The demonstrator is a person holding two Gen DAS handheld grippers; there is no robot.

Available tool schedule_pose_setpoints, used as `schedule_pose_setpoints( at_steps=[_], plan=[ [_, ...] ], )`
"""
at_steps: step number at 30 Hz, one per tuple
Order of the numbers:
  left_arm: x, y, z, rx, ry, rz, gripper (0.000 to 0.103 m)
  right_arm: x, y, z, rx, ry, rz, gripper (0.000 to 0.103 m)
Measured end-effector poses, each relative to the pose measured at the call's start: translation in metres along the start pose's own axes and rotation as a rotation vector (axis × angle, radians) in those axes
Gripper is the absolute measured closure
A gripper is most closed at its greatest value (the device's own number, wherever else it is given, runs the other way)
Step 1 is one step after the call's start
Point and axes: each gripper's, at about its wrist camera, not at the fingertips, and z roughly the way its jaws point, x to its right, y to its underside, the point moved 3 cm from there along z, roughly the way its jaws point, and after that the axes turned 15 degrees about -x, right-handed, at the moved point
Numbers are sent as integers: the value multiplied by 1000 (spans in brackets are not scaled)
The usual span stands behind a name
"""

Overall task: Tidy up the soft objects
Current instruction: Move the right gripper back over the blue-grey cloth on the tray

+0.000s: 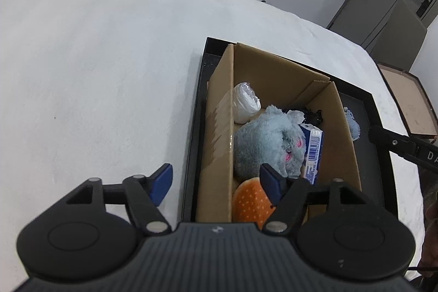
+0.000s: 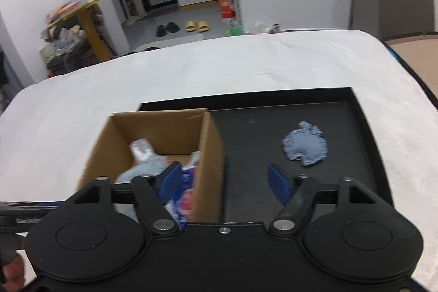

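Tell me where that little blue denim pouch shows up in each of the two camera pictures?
Left wrist view: the denim pouch peeks out at right, mostly hidden behind the cardboard box wall.
Right wrist view: the pouch lies in plain sight, right of centre, on the black tray.
Shared landmark: the cardboard box.

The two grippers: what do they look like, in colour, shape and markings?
The left gripper and right gripper match: black bodies with two round discs, black linkage bars with silver pivot pins, and blue fingertip pads. The left body is ribbed with a small logo; the right gripper's bar shows white lettering.
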Motion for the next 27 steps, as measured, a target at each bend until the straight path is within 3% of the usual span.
schedule_pose_setpoints(
  at_steps=[1,7,11,27],
  plan=[
    [1,-1,1,-1,-6,0,33,3,1,1,4,12,6,22],
    [5,-1,7,-7,-39,-5,31,25,2,13,-2,32,41,15],
    [7,-3,8,27,-69,-18,23,38,3,21,-6,33,68,8],
    [46,-29,15,48,-116,-14,21,88,0,51,-22,50,103,4]
  ],
)
